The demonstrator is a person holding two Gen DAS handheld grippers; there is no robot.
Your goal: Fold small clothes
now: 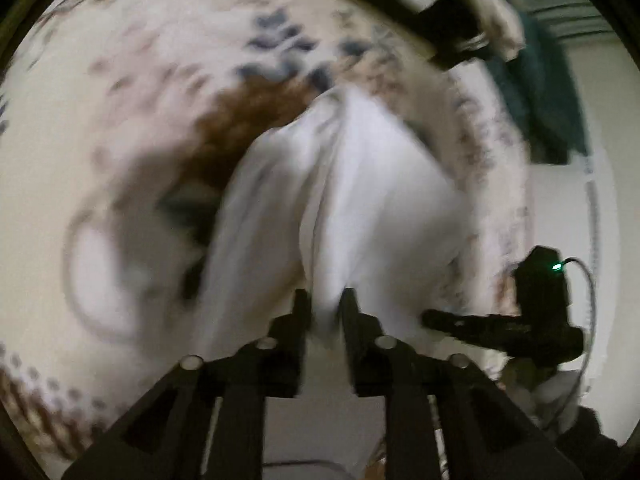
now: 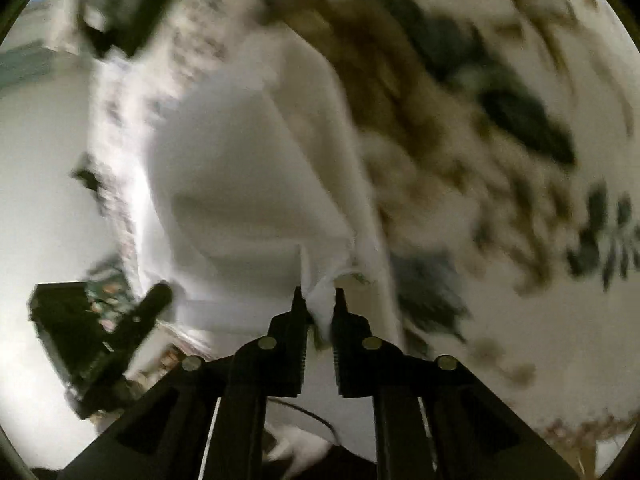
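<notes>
Already both grippers have a pinch on the small white cotton garment [image 1: 340,184], which hangs between them above a cream bedspread printed with brown and blue-grey leaves [image 1: 132,80]. The left gripper [image 1: 326,300] has its jaws nearly shut on a bunched fold of the cloth, the fabric running up and away from the black fingertips [image 1: 348,300] in long soft creases. The right gripper [image 2: 318,298] likewise has its jaws drawn close on a rumpled white corner, and the pads look to be pressing on the cloth rather than standing clear of it. Each tool shows at the edge of the other's view: the right one as a dark body with a small green light [image 1: 556,267], the left one as a black bar low on the left of the right wrist view. Both pictures are smeared, so the garment's exact shape and which edge is held cannot be told.

By the look of it, the step in hand is the lift and spread, with two held points meant to pull the cloth taut before it is laid flat. The next move calls for the hands to draw apart evenly, then lower the garment onto the bedspread without letting the free part bunch beneath. Both grippers point steeply downward toward the bed, side by side and near one another.
</notes>
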